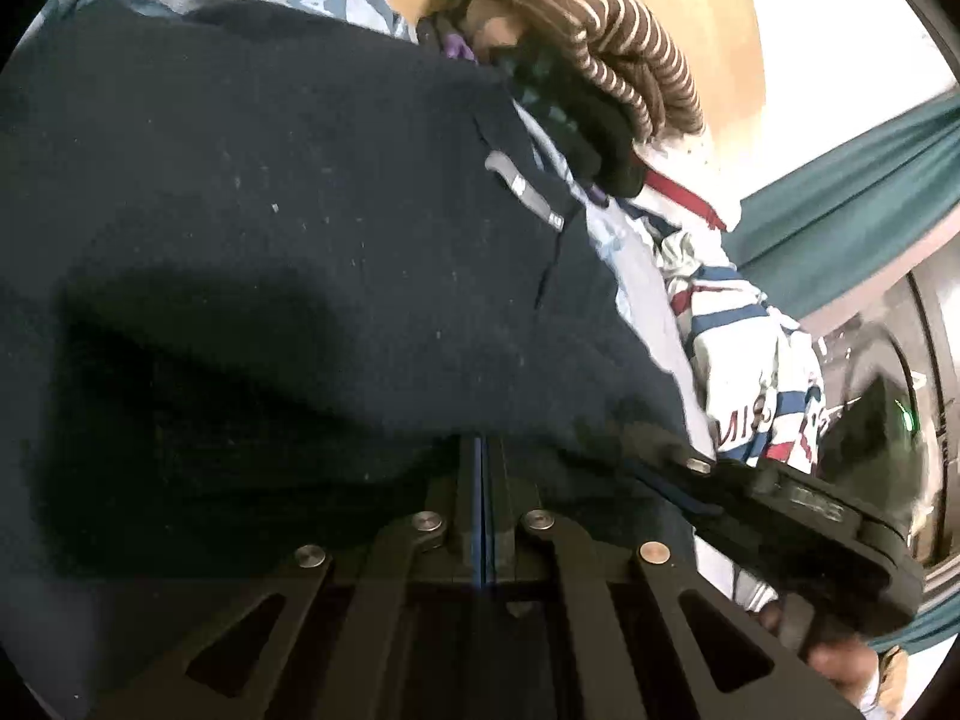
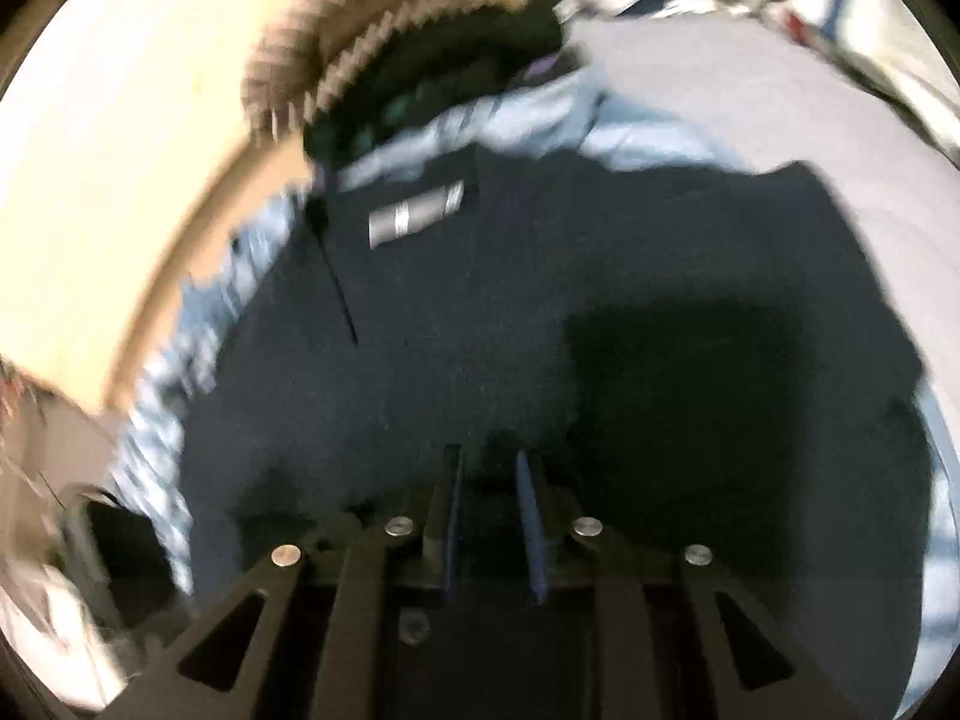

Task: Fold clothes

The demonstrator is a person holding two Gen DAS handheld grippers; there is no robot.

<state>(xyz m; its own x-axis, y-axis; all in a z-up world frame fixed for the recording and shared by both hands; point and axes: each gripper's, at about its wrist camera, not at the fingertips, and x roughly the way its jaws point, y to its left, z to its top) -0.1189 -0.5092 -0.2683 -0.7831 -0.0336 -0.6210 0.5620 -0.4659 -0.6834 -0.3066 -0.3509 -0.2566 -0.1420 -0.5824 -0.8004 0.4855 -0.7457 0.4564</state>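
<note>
A dark navy garment [image 1: 270, 228] is spread across most of the left wrist view, filling its centre and left. At the bottom centre the left gripper [image 1: 482, 450] is seen with its two fingers pressed together, and the navy cloth's edge is draped over their tips; whether cloth is pinched between them cannot be told. A brown striped garment [image 1: 606, 18] is piled at the upper right, a white, red and blue one [image 1: 738, 312] at the right.

In the blurred right wrist view, the right gripper [image 2: 493, 468] is seen at bottom centre, fingers slightly apart, over the same navy garment [image 2: 540, 276]. A grey label [image 2: 414, 213] is sewn on upper left of centre.
</note>
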